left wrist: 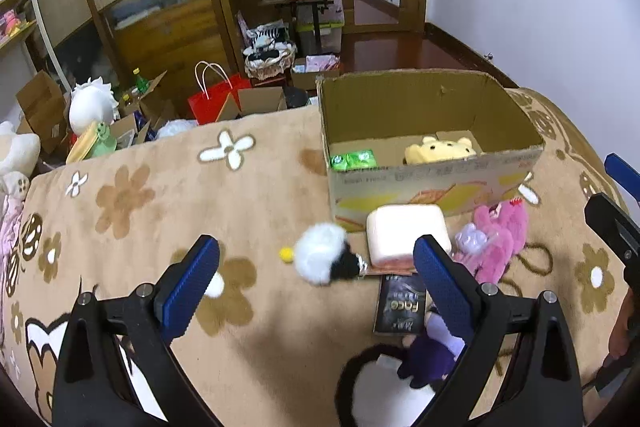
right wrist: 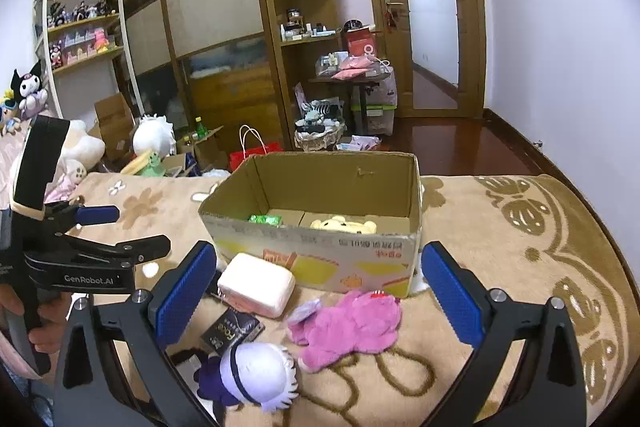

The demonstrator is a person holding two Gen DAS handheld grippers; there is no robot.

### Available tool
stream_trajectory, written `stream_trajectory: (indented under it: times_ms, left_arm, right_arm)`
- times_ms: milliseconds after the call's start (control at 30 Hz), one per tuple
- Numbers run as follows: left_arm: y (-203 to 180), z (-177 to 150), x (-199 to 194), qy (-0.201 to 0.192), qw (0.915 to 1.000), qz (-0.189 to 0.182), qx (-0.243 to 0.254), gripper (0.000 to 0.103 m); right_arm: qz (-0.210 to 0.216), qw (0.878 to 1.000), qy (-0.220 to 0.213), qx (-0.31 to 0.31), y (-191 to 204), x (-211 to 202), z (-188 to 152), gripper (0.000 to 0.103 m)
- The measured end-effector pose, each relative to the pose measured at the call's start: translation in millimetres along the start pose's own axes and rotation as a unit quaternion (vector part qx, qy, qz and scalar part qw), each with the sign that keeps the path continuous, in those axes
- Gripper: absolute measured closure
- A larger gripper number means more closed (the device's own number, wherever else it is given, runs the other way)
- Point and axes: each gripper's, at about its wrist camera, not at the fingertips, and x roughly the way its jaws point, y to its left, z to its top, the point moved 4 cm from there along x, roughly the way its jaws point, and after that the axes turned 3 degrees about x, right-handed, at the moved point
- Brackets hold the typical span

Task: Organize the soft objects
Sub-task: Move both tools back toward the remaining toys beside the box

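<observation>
An open cardboard box [left wrist: 432,179] [right wrist: 320,251] stands on the flowered blanket. In it lie a yellow plush [left wrist: 440,149] [right wrist: 344,225] and a green packet [left wrist: 354,159] [right wrist: 264,219]. In front of it lie a white soft block [left wrist: 408,237] [right wrist: 256,285], a pink plush [left wrist: 500,243] [right wrist: 352,327], a white-and-black fluffy toy [left wrist: 326,259], a black packet [left wrist: 400,303] [right wrist: 234,331] and a purple doll with a white head [left wrist: 432,351] [right wrist: 256,375]. My left gripper [left wrist: 316,291] is open and empty above the fluffy toy. My right gripper [right wrist: 316,299] is open and empty above the pink plush.
The blanket [left wrist: 160,219] ends at a far edge. Beyond it are cardboard boxes, a red paper bag [left wrist: 216,99], plush toys, shelves and a wooden wardrobe [right wrist: 208,39]. The left gripper shows at the left of the right wrist view [right wrist: 96,239].
</observation>
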Motion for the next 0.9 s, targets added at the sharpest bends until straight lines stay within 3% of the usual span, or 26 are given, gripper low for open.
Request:
stream_trajectory:
  times_ms: [300, 900]
  left_arm:
    - [7, -5, 17, 0.030, 0.9994, 0.000, -0.018, 0.006]
    - [7, -8, 69, 0.092, 0.9955, 0.005, -0.020, 0.006]
  right_arm:
    - [-0.016, 1.000, 0.011, 0.005, -7, 4, -11, 0.000]
    - [-0.064, 0.995, 0.063, 0.042, -50, 60, -35, 0.000]
